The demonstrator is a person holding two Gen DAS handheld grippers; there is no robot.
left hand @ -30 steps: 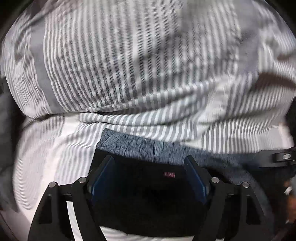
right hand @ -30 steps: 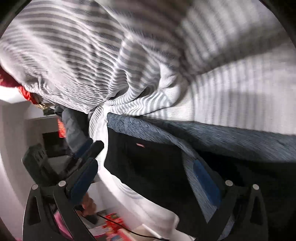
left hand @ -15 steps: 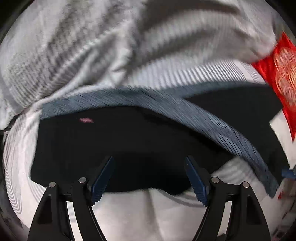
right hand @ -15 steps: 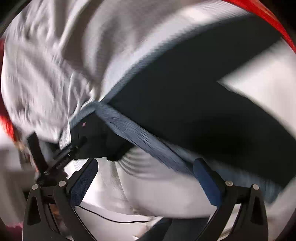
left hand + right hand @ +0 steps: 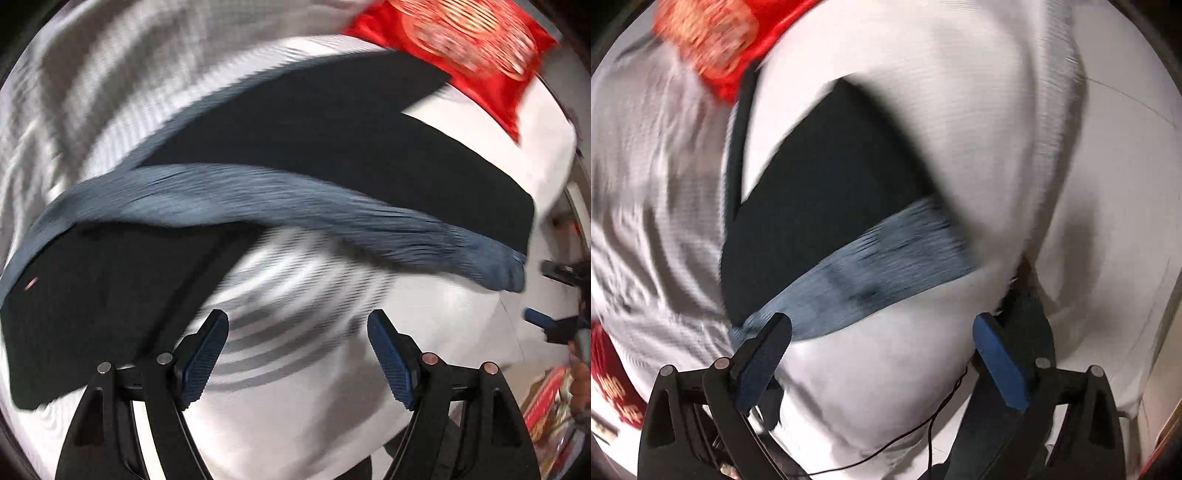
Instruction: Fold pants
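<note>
Black pants (image 5: 332, 129) with a blue-grey waistband (image 5: 258, 199) lie spread on a bed with a white, grey-striped sheet (image 5: 288, 332). My left gripper (image 5: 297, 321) points down over the sheet just short of the waistband, open, with only sheet between its fingers. In the right wrist view the pants (image 5: 831, 184) and the waistband (image 5: 879, 269) lie ahead of my right gripper (image 5: 882, 325). It is open too, and its left fingertip (image 5: 775, 332) overlaps the waistband's end. Both views are blurred. The right gripper (image 5: 550, 295) also shows at the left view's right edge.
A red cushion (image 5: 461, 48) with a gold pattern lies at the far end of the bed, beyond the pants. A thin black cable (image 5: 905, 443) hangs below the bed edge. Red printed boxes (image 5: 554, 406) sit on the floor at lower right.
Both views swung and rolled across the bed. The black cloth that sat between each gripper's fingers now lies beyond the fingertips, and the red cushion has come into view.
</note>
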